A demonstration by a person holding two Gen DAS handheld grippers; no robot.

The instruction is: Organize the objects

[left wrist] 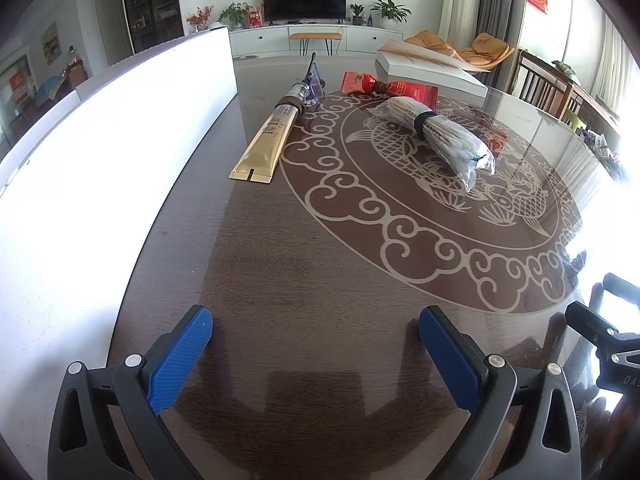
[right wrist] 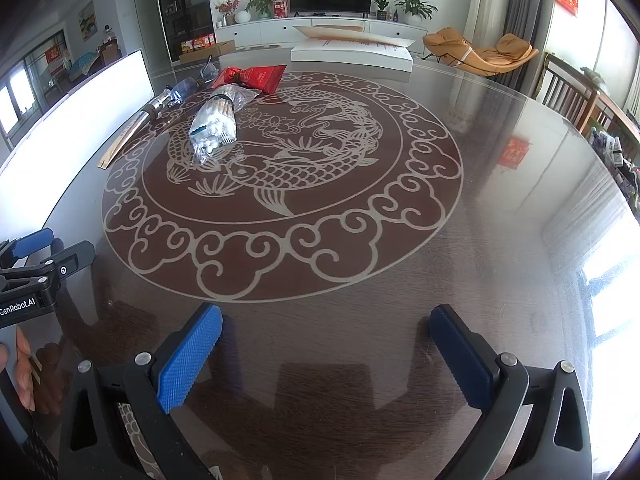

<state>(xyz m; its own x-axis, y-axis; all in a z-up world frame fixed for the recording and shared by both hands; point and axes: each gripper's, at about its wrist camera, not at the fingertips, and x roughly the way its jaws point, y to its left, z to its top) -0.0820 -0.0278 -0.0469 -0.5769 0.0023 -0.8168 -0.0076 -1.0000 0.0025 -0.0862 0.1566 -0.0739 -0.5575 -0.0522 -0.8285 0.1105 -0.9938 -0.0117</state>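
Note:
A gold tube with a silver cap lies on the dark round table, far left of centre; it also shows in the right wrist view. A clear bag of cotton swabs lies right of it, also seen in the right wrist view. A red packet lies behind the swabs, as in the right wrist view. My left gripper is open and empty over the near table. My right gripper is open and empty, right of the left one.
A long white box stands along the table's left side. A flat white box sits at the far edge, also in the right wrist view. Wooden chairs stand at the right. The table centre bears a fish pattern.

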